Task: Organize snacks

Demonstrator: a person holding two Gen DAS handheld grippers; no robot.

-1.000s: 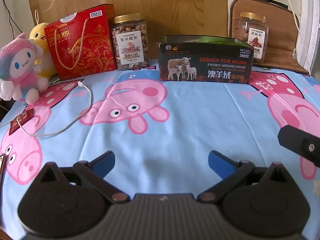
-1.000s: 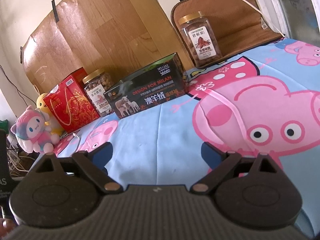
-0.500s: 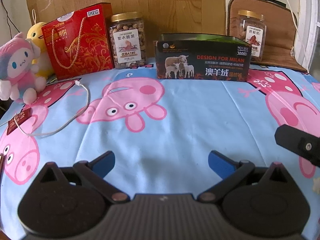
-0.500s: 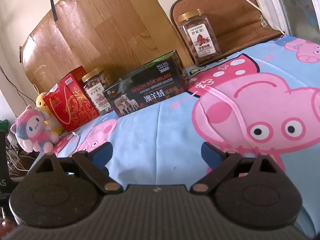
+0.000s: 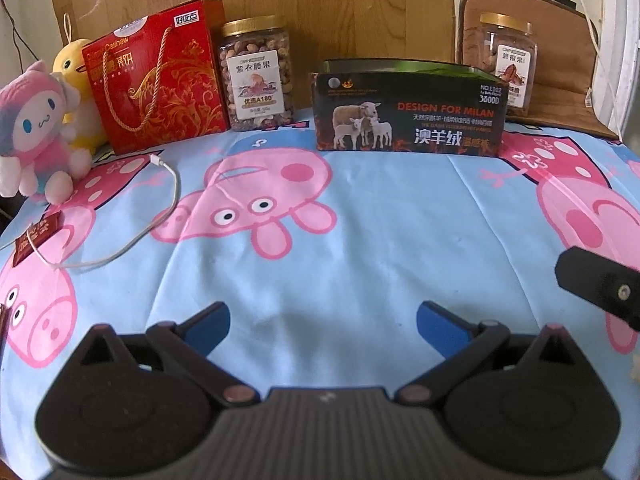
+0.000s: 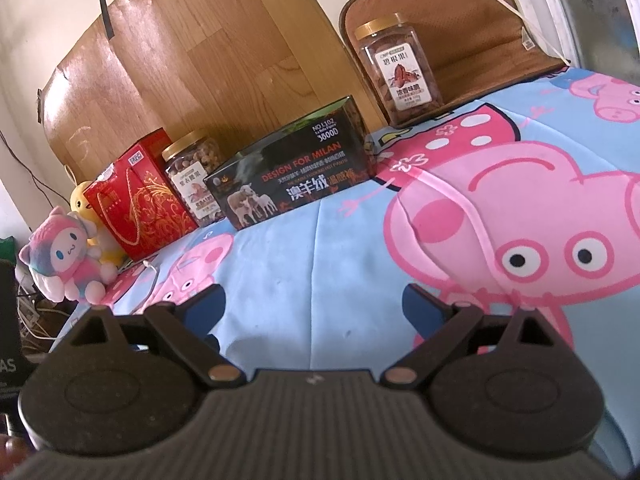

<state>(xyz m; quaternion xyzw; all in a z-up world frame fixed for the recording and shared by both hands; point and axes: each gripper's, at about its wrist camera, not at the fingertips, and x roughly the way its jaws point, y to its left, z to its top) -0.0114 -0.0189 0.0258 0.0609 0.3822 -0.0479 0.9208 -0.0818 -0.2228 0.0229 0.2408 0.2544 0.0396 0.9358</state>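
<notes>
A blue cartoon-pig bedsheet point(image 5: 360, 240) runs back to a wooden board point(image 5: 320, 8). Along it stand a red gift box point(image 5: 160, 76), a cashew jar point(image 5: 258, 74), a black open box point(image 5: 408, 114) and a pecan jar point(image 5: 506, 60). The left gripper point(image 5: 323, 322) and right gripper point(image 6: 312, 304) both hover spread wide, holding nothing.

Left gripper point(image 5: 323, 322): matte black ribbed body, two round housings, copper-coloured pivot pins, blue fingertips point(image 5: 438, 326), right gripper point(image 6: 311, 306) identical in build
</notes>
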